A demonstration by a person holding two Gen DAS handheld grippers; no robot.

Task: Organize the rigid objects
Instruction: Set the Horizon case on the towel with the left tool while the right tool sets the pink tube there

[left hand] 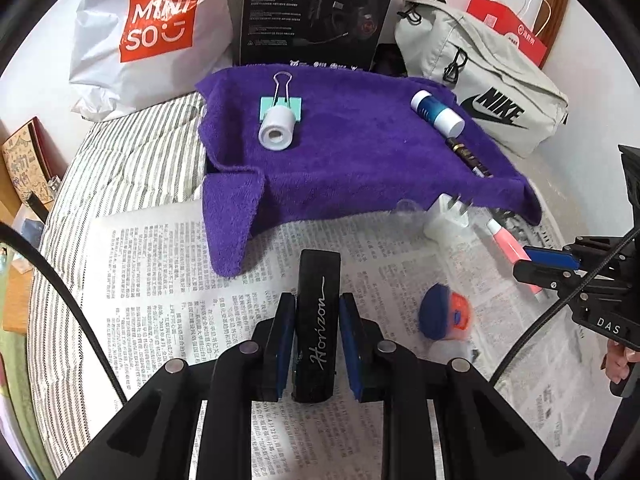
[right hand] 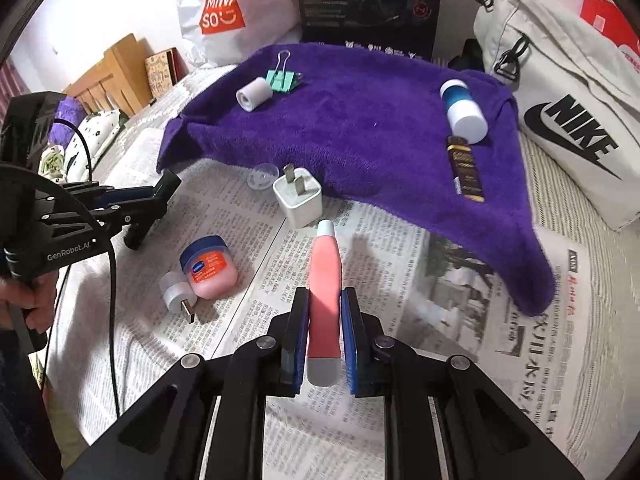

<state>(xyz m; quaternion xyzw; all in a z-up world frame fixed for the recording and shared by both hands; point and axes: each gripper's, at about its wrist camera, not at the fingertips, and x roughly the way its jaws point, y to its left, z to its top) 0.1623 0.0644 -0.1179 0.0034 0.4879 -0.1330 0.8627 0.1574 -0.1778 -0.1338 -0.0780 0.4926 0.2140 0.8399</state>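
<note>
Left wrist view: the left gripper (left hand: 318, 316) is clamped on a black Horizon case (left hand: 317, 320), held over the newspaper (left hand: 160, 280) just short of the purple towel (left hand: 360, 152). The right gripper (right hand: 326, 332) pinches a pink tube (right hand: 325, 280), likewise near the towel's front edge.

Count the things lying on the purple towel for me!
4: white roll beside green clip at the far left; blue-white bottle and dark tube on the right.
</note>
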